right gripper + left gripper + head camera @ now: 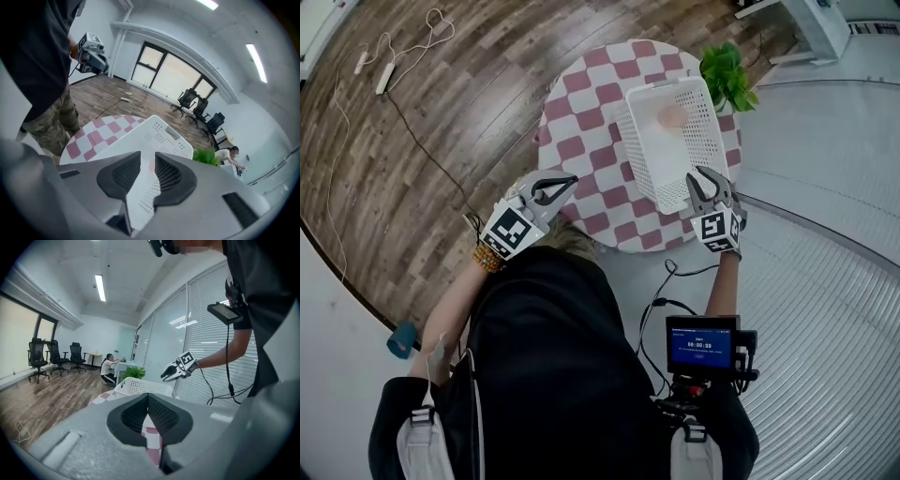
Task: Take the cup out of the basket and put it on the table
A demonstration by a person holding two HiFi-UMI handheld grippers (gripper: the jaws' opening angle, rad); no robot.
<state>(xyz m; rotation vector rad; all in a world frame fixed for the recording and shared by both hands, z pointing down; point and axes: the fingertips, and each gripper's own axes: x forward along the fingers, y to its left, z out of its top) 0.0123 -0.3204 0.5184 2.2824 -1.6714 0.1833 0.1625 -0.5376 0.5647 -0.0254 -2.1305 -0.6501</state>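
while cup (672, 115) sits in basket (643, 155), right gripper (705, 178) fingers apart, left gripper (567, 183) fingers together.

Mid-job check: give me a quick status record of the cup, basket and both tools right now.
cup: pinkish, inside the basket, ungripped
basket: white, perforated, on the checkered table
left tool: jaws together, empty, by the table's near-left edge
right tool: jaws apart, empty, at the basket's near end
task: cup not yet taken out
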